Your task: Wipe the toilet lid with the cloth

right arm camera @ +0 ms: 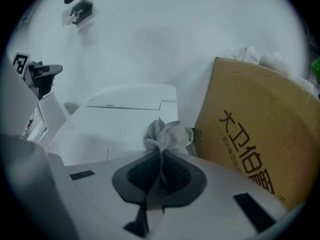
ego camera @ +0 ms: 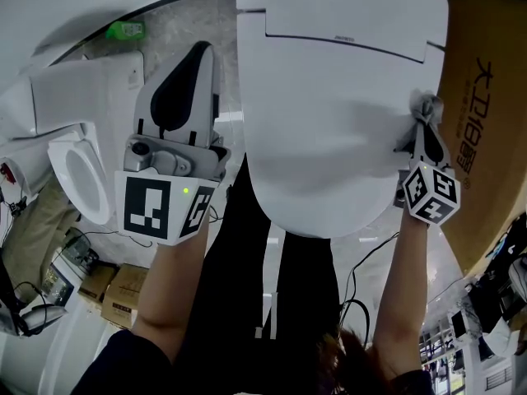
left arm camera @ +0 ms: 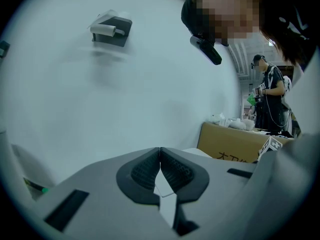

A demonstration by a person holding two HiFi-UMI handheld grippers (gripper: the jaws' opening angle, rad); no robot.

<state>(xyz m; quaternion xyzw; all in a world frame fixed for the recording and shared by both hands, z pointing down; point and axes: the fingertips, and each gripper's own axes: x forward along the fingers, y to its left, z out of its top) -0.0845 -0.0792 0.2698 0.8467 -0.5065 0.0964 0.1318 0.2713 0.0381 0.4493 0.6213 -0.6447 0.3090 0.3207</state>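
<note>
Right gripper clamped on the cloth, cloth at the toilet lid right edge — wipe looks barely started. Left gripper pinched together, empty — idle beside the lid.

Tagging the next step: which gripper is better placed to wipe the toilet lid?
Right, likely. The right gripper is shut on the cloth at the toilet lid's right edge. The left gripper is shut, empty, beside the lid's left edge.
</note>
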